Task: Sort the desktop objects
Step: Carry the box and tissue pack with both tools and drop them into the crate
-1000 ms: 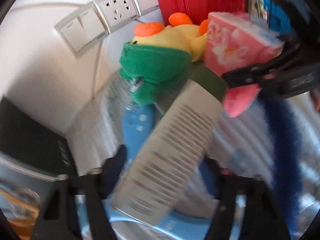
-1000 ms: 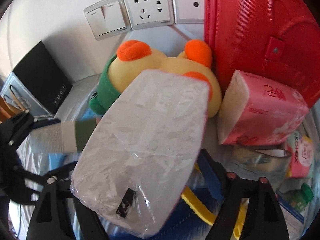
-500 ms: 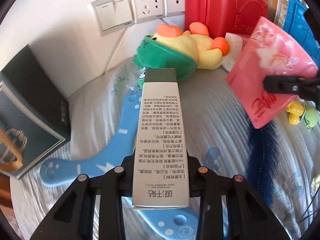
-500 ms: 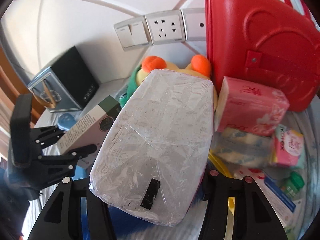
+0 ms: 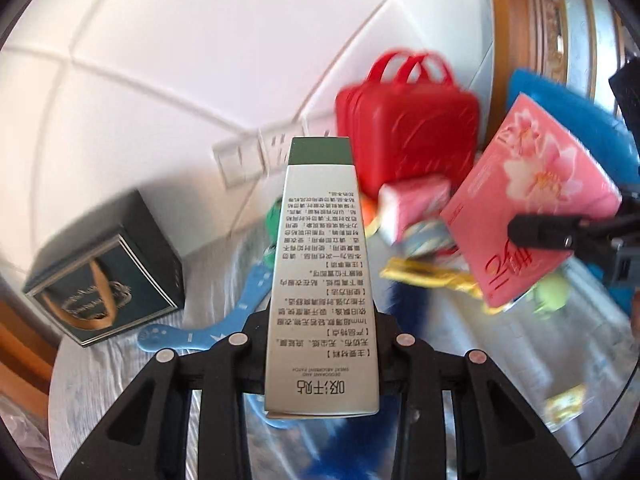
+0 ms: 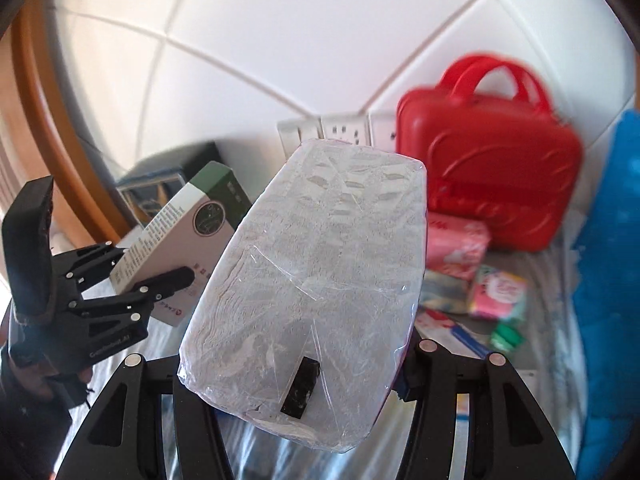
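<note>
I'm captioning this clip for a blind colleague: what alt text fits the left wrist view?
The left tongs grip a tall silver carton with a green top, held above a cluttered table. Behind stand a red hard-shell handbag and a dark gift box; at right the other tongs hold a pink flowered tissue pack.

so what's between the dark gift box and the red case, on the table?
Left wrist view: the blue boomerang-shaped toy lies between dark gift box and red case; a green plush edge too.

L hand-held gripper (image 6: 160, 284): black | silver screws | white lettering, blurry | poss. dark sleeve
</note>
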Action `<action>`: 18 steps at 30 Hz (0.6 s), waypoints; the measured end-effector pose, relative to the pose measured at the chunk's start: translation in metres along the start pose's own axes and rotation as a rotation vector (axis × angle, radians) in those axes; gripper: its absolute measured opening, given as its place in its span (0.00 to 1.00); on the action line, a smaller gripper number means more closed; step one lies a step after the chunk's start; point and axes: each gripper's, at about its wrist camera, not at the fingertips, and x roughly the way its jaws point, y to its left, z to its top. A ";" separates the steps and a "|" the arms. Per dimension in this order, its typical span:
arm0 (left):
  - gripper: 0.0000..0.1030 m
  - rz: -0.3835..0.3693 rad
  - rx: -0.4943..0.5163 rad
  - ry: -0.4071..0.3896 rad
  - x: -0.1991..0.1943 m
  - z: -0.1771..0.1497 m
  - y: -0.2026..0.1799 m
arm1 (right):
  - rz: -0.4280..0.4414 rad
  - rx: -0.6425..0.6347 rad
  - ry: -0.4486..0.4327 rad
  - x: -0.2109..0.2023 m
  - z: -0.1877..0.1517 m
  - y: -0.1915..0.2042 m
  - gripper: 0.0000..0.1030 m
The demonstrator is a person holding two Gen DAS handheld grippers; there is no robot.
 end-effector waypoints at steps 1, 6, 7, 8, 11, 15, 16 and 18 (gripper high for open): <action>0.32 0.014 -0.002 -0.020 -0.008 0.004 -0.007 | -0.008 -0.007 -0.011 -0.013 -0.002 0.001 0.53; 0.32 0.081 0.016 -0.131 -0.086 0.012 -0.060 | -0.072 -0.037 -0.100 -0.110 -0.026 0.015 0.53; 0.32 0.086 0.018 -0.150 -0.101 0.011 -0.072 | -0.086 -0.034 -0.115 -0.124 -0.031 0.016 0.53; 0.32 0.080 0.022 -0.170 -0.113 0.014 -0.082 | -0.102 -0.024 -0.132 -0.149 -0.039 0.015 0.53; 0.32 0.094 0.051 -0.228 -0.144 0.020 -0.116 | -0.140 -0.004 -0.175 -0.195 -0.055 0.008 0.53; 0.32 0.076 0.091 -0.276 -0.177 0.032 -0.163 | -0.168 0.041 -0.250 -0.262 -0.076 -0.010 0.53; 0.32 0.063 0.100 -0.286 -0.183 0.034 -0.174 | -0.169 0.054 -0.263 -0.275 -0.080 -0.016 0.53; 0.32 0.040 0.128 -0.317 -0.196 0.043 -0.202 | -0.186 0.068 -0.291 -0.307 -0.090 -0.030 0.53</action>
